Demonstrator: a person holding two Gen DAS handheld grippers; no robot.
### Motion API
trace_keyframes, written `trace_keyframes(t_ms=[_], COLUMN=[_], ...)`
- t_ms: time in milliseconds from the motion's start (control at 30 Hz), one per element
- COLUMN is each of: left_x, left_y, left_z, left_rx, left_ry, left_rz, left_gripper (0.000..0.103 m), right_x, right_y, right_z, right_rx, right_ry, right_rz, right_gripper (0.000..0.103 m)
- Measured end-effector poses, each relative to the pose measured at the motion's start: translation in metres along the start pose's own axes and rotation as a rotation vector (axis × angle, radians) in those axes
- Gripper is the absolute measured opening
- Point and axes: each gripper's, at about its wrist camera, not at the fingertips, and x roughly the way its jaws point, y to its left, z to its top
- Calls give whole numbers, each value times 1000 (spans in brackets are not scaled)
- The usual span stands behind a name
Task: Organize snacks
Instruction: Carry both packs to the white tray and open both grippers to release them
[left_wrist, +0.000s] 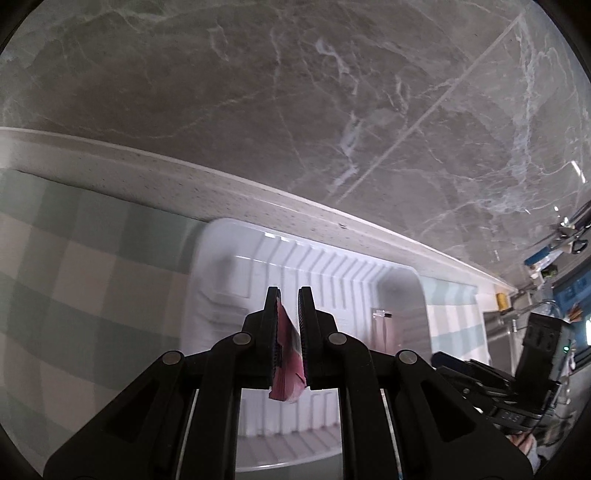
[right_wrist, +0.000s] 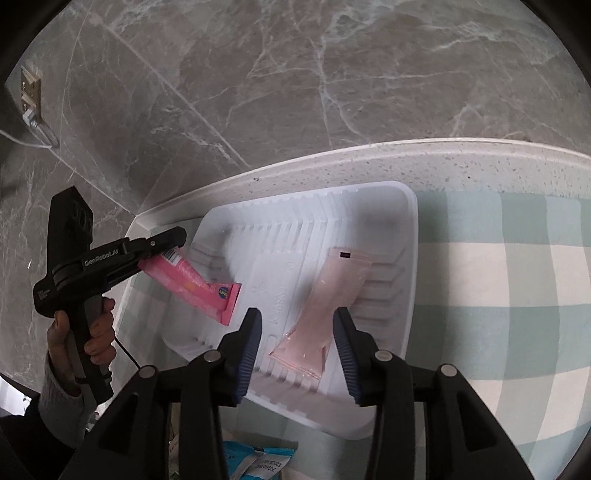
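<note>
My left gripper (left_wrist: 289, 295) is shut on a bright pink snack packet (left_wrist: 288, 363) and holds it above the left end of a white ribbed plastic tray (left_wrist: 332, 266). The right wrist view shows that gripper (right_wrist: 173, 240) gripping the packet (right_wrist: 195, 286) by one end, the other end hanging down over the tray (right_wrist: 388, 229). A pale pink packet (right_wrist: 325, 306) lies flat in the tray's right half. My right gripper (right_wrist: 297, 317) is open and empty, its jaws wide on either side of the pale packet's near end.
The tray sits on a green-and-white checked cloth (right_wrist: 517, 280) on a speckled white counter (right_wrist: 406, 158) against a grey marble wall (right_wrist: 295, 74). A blue-and-white snack packet (right_wrist: 255, 461) lies near the front edge. A wall socket (right_wrist: 29, 96) is at far left.
</note>
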Motion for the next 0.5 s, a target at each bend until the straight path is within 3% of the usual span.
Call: trace_keyframes(t_ms=[500], left_x=[-67], left_y=[3], left_z=[-5], left_rx=[25], left_ry=[-110], left_rz=[43], left_gripper=[9], right_x=[-39], right_y=[28], right_z=[-15], right_rx=[-77], right_ry=[-56], right_rz=[-6], right_gripper=[51])
